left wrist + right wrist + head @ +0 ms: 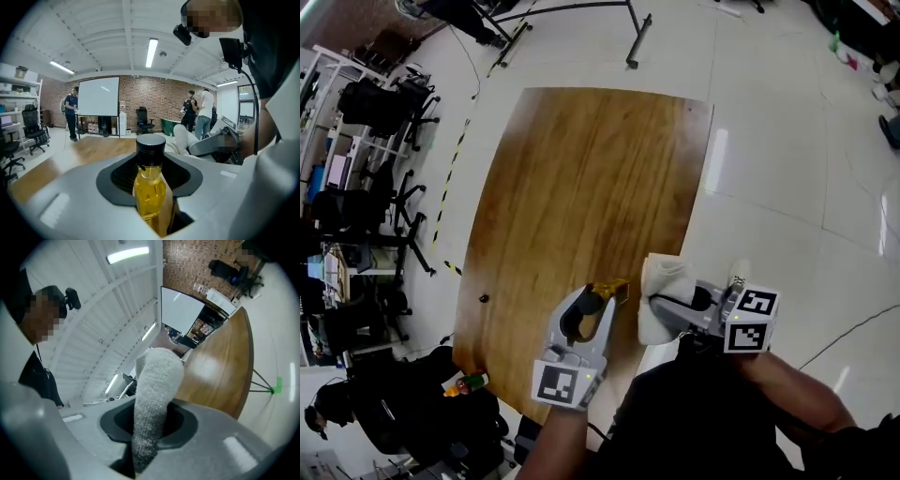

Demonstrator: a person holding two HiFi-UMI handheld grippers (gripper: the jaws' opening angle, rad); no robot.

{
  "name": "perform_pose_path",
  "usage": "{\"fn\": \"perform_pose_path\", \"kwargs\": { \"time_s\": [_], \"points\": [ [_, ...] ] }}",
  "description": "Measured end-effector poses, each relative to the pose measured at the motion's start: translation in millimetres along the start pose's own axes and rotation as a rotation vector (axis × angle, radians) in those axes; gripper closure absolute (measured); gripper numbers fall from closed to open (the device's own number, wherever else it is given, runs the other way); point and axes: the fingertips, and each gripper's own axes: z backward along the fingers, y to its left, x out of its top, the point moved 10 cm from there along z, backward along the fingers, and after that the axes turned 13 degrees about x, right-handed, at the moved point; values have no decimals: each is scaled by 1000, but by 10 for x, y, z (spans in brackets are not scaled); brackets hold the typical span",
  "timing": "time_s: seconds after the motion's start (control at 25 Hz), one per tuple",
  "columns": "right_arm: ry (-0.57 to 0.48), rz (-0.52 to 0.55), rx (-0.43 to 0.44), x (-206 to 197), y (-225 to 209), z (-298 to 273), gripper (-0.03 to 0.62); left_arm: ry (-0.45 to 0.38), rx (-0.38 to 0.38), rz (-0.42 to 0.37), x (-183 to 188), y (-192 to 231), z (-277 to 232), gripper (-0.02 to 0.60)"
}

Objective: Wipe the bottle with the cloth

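Note:
A small bottle [150, 187] of yellow liquid with a black cap stands upright between the jaws of my left gripper [151, 199], which is shut on its body. In the head view the bottle [609, 290] is held over the near edge of the wooden table [581, 187] by the left gripper [598, 300]. My right gripper [661, 307] is shut on a white cloth [664, 281], just right of the bottle and apart from it. The right gripper view shows the cloth [152, 399] sticking up from the right gripper [147, 439]. The cloth [183, 138] also shows behind the bottle in the left gripper view.
A small dark object [484, 298] lies near the table's left edge. Office chairs [384, 103] stand along the left, and a metal stand's legs [633, 37] lie beyond the far edge. People [70, 112] stand by a projection screen [98, 97] in the distance.

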Motion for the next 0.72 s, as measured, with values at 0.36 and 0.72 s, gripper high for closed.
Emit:
{"fn": "perform_pose_path", "kwargs": {
  "time_s": [0.36,0.72],
  "points": [
    [-21,-9,63,-248,-118,-447,523,-24,-40,10,-49,-10,4,419],
    [83,26,35,-255,-280,-494,523,-35,-46,34,-66,16,-2,416]
  ]
}}
